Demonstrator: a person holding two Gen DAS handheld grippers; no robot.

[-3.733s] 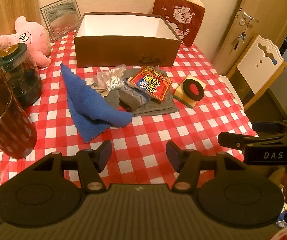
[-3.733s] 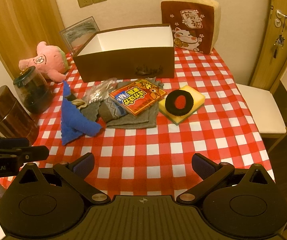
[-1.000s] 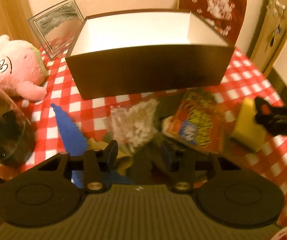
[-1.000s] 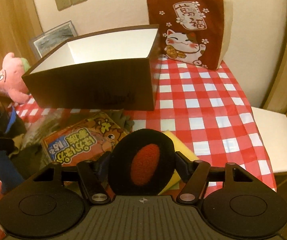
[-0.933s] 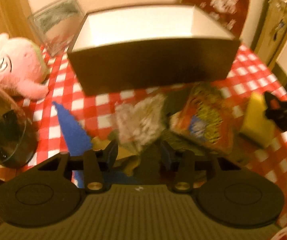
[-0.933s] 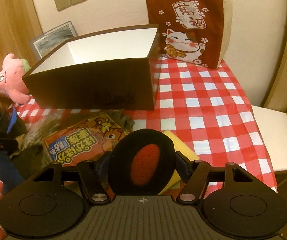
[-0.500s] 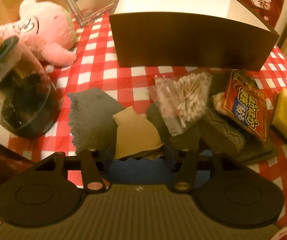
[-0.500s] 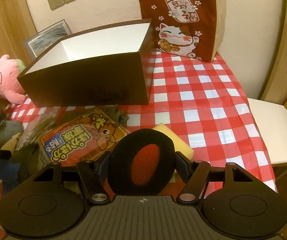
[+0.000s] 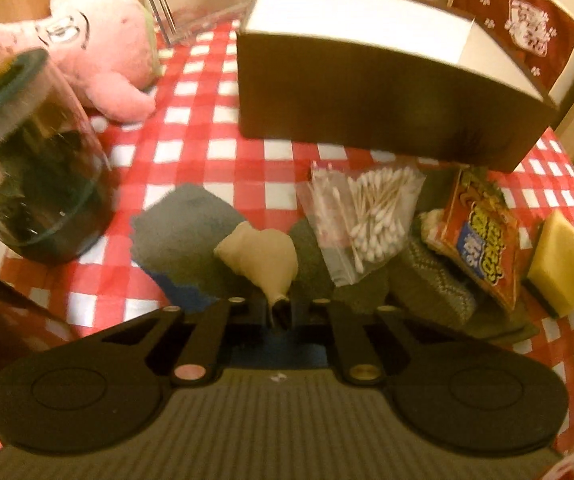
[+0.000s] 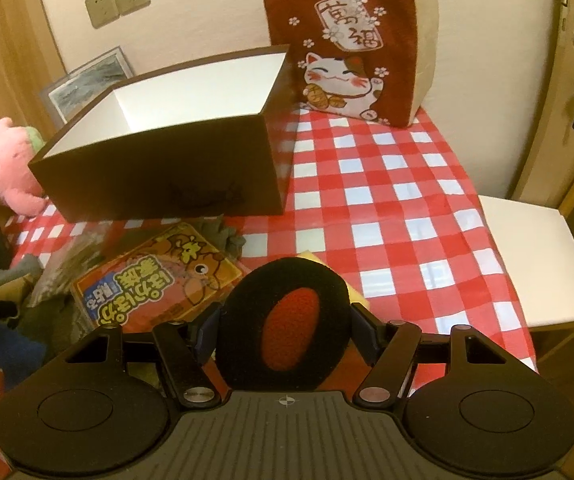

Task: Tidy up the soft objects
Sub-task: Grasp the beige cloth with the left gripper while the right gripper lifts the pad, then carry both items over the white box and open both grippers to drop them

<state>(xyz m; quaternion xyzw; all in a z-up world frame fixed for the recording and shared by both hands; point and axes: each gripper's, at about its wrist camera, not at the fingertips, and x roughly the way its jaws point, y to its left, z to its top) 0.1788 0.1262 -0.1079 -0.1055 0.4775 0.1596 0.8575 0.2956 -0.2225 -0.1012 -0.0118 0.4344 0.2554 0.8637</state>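
Note:
My left gripper [image 9: 278, 312] is shut on a tan cloth [image 9: 261, 258], which bunches up just ahead of the fingers over a blue cloth [image 9: 183, 294] and a grey cloth [image 9: 191, 220]. My right gripper [image 10: 283, 334] is shut on a black round pad with a red centre [image 10: 287, 330], held above the yellow sponge [image 10: 311, 258]. The open brown box with white inside [image 9: 371, 92] stands behind the pile; it also shows in the right wrist view [image 10: 175, 156]. A pink plush toy [image 9: 99, 48] lies at the back left.
A bag of cotton swabs [image 9: 363, 216], a red snack packet [image 9: 481, 236], a knitted grey item [image 9: 431, 288] and the yellow sponge [image 9: 555, 264] lie on the checked tablecloth [image 9: 191, 128]. A glass jar [image 9: 27, 168] stands left. A cat cushion [image 10: 351, 44] leans on the wall. A white chair [image 10: 535, 256] is right.
My left gripper has closed on the tan cloth and pulled it into a bunch. My right gripper has kept hold of the black pad and moved slightly closer to the box.

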